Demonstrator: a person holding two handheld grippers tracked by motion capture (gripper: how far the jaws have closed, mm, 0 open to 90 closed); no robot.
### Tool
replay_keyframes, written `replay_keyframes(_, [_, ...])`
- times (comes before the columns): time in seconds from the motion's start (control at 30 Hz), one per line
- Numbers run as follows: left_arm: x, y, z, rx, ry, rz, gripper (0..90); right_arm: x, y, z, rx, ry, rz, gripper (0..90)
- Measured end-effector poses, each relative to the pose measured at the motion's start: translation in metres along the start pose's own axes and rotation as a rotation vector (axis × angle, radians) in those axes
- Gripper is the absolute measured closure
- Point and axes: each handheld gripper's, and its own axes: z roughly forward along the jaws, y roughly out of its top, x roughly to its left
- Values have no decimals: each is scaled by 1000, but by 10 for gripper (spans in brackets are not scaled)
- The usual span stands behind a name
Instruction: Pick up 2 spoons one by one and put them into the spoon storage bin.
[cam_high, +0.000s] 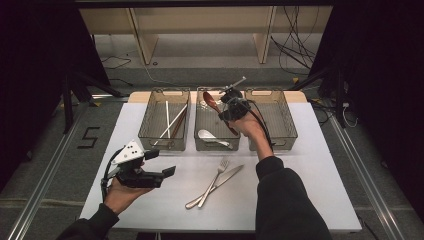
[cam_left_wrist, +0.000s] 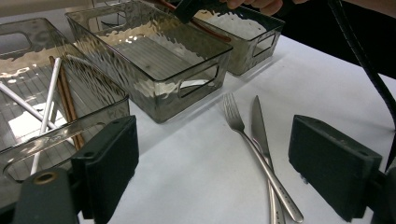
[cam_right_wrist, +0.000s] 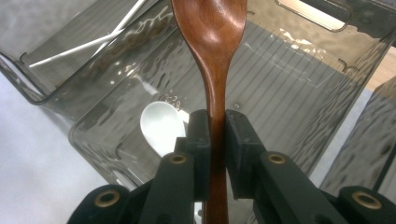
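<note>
We see the right gripper's (cam_right_wrist: 215, 140) fingers clamped on a glossy brown wooden spoon (cam_right_wrist: 212, 42) over the middle bin (cam_high: 217, 142), while the left gripper (cam_left_wrist: 233, 172) gapes empty.

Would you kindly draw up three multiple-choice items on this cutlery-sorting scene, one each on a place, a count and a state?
1. Where does the white spoon lie?
A. In the middle bin
B. On the table beside the fork
C. In the right bin

2. How many clear bins stand on the table?
A. Two
B. Three
C. Four

3. How does the right gripper stand?
A. Open and empty
B. Shut on the fork
C. Shut on the wooden spoon

Answers:
1 A: the high view shows it on the middle bin's floor.
2 B: three bins stand side by side along the far edge.
3 C: in the right gripper view both pads press the brown handle.
</note>
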Motion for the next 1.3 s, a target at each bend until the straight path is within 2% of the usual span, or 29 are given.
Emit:
replay_keyframes(0.37, [0,0,0,-1,-1,0,158,1,0,12,29,-23,-8,799])
replay_keyframes(0.43, [0,0,0,-5,1,-4,158,2,1,14,34,-31,-11,717])
replay_keyframes(0.47, [0,0,0,-6,1,-4,158,1,1,15,40,-25,-7,650])
replay_keyframes(0.5, [0,0,0,-7,1,-4,159,2,2,15,47,-19,-2,618])
replay_keyframes(0.67, [0,0,-1,-4,4,-2,159,8,2,5,11,-3,-30,520])
replay_keyframes(0.8, [0,0,-1,-6,5,-4,159,19,-3,-6,-8,33,-51,434])
replay_keyframes(0.9, [0,0,-1,-6,6,-1,159,29,-13,-17,-47,70,-73,392])
replay_keyframes(1.03, [0,0,-1,-8,9,-2,159,45,-32,-31,-81,113,-101,381])
replay_keyframes(1.3, [-1,1,0,0,10,5,159,76,-78,-44,-99,186,-134,366])
